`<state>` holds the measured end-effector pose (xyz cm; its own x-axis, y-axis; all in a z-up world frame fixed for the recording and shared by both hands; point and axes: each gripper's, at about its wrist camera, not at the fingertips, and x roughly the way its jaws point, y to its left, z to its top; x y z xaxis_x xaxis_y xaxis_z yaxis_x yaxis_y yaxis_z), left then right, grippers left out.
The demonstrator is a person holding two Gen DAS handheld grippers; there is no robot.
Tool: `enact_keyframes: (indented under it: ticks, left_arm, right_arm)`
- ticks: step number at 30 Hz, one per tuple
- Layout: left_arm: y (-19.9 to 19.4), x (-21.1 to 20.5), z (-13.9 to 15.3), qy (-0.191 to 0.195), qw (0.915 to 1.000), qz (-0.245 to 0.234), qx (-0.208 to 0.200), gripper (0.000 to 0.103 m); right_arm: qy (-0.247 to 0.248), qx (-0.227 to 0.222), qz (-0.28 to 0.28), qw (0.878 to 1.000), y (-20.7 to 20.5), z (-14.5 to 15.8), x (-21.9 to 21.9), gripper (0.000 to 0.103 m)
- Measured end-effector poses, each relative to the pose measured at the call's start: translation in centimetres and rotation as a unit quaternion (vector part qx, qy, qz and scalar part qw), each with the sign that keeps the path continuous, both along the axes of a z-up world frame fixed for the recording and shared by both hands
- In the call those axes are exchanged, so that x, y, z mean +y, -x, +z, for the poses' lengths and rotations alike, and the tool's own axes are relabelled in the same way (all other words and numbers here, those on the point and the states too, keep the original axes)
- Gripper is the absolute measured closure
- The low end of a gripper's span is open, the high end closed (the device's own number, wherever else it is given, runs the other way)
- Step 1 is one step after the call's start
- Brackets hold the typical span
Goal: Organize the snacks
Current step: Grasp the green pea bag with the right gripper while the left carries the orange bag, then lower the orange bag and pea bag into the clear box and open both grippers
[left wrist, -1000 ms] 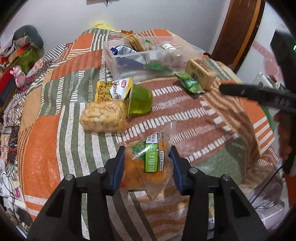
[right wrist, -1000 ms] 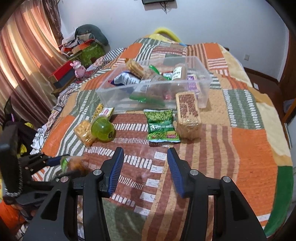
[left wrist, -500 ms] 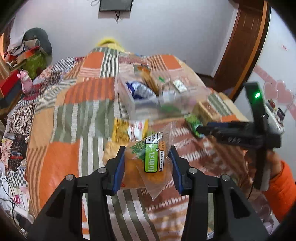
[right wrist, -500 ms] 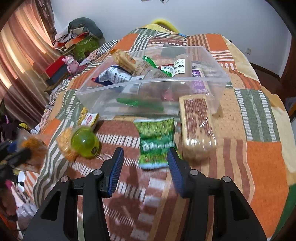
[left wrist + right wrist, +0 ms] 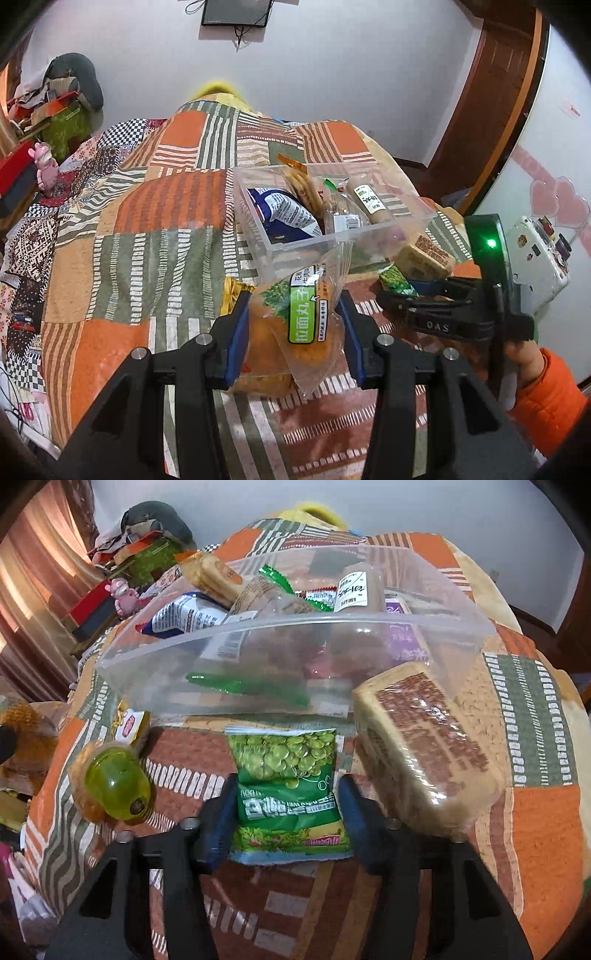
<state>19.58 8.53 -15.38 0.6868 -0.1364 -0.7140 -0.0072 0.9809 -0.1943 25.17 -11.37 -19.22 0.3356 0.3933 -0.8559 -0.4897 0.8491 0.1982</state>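
Observation:
My left gripper (image 5: 293, 325) is shut on an orange snack bag with a green label (image 5: 301, 325) and holds it above the bed, short of the clear plastic bin (image 5: 354, 236). The bin (image 5: 295, 627) holds several snacks. My right gripper (image 5: 286, 808) is open, low on the bedspread, its fingers on either side of a green pea snack packet (image 5: 288, 775) lying in front of the bin. The right gripper also shows in the left wrist view (image 5: 399, 291), at the green packet (image 5: 395, 278).
A tan wrapped cracker block (image 5: 424, 746) lies right of the green packet, against the bin. A green-capped jelly cup (image 5: 114, 782) and a yellow packet (image 5: 129, 725) lie to the left. The patchwork bedspread (image 5: 535, 812) drops off at its edges. Clutter (image 5: 44, 122) stands at far left.
My left gripper lifted the orange bag and carried it toward the bin. My right gripper moved forward and down until its fingers flank the green packet.

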Motion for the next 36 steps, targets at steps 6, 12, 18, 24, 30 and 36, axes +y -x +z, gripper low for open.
enact_keyframes:
  ticks: [6, 12, 18, 24, 30, 36]
  left_arm:
    - [-1.4, 0.2, 0.8, 0.001, 0.9999, 0.005, -0.013, 0.058]
    - [-3.1, -0.2, 2.5, -0.004, 0.9994, 0.005, -0.035, 0.058]
    - [-5.2, -0.8, 3.7, -0.009, 0.9984, 0.003, -0.056, 0.058]
    - [-7.8, -1.3, 3.8, -0.006, 0.9982, 0.006, -0.060, 0.058]
    - [-10.6, -1.7, 2.4, -0.005, 0.9990, 0.016, -0.042, 0.058]
    - [-12.4, -2.4, 0.7, -0.026, 0.9991, 0.012, -0.031, 0.058]
  right_arm:
    - [-0.017, -0.009, 0.012, 1.000, 0.7, 1.0, -0.3, 0.063]
    - [-0.047, -0.038, 0.018, 0.998, 1.2, 3.9, -1.0, 0.063]
    - [-0.070, -0.072, 0.004, 0.995, -0.2, 6.8, -2.0, 0.063]
    - [-0.068, -0.108, -0.025, 0.992, -2.7, 8.7, -2.5, 0.063]
    - [-0.060, -0.115, -0.051, 0.990, -5.5, 8.6, -3.0, 0.063]
    - [-0.045, -0.107, -0.057, 0.992, -8.4, 7.6, -2.6, 0.063]
